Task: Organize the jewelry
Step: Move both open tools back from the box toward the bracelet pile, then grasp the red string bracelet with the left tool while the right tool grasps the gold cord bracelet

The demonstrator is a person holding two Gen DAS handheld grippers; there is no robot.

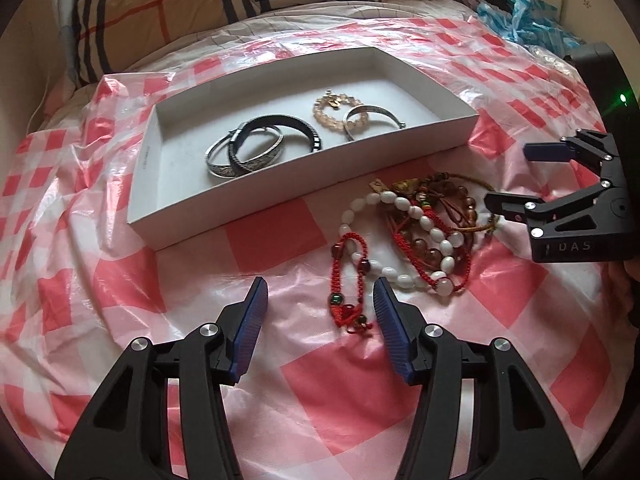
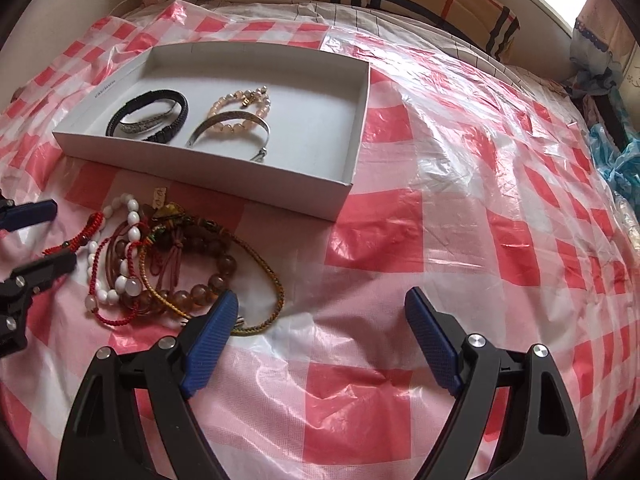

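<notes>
A white cardboard tray (image 1: 304, 178) (image 2: 200, 178) on the bed holds silver bangles (image 1: 246, 156), a black bracelet (image 2: 176, 100) and a peach bead bracelet (image 1: 332, 114). In front of it lies a tangled pile: a white bead bracelet (image 1: 420, 220) (image 2: 132, 232), brown beads (image 2: 208, 286), a braided yellow cord (image 2: 274, 280) and a red cord bracelet (image 1: 346, 280). My left gripper (image 1: 320, 286) (image 2: 62, 234) hovers open over the red cord bracelet, which lies near its right finger, untouched. My right gripper (image 2: 322, 298) (image 1: 508, 176) stands wide open and empty, its left finger beside the yellow cord.
A crinkled red-and-white checked plastic sheet (image 2: 400, 220) covers the bed. Plaid pillows (image 1: 160, 8) line the far edge. Blue plastic and clothes (image 1: 516, 12) are heaped at the far right corner.
</notes>
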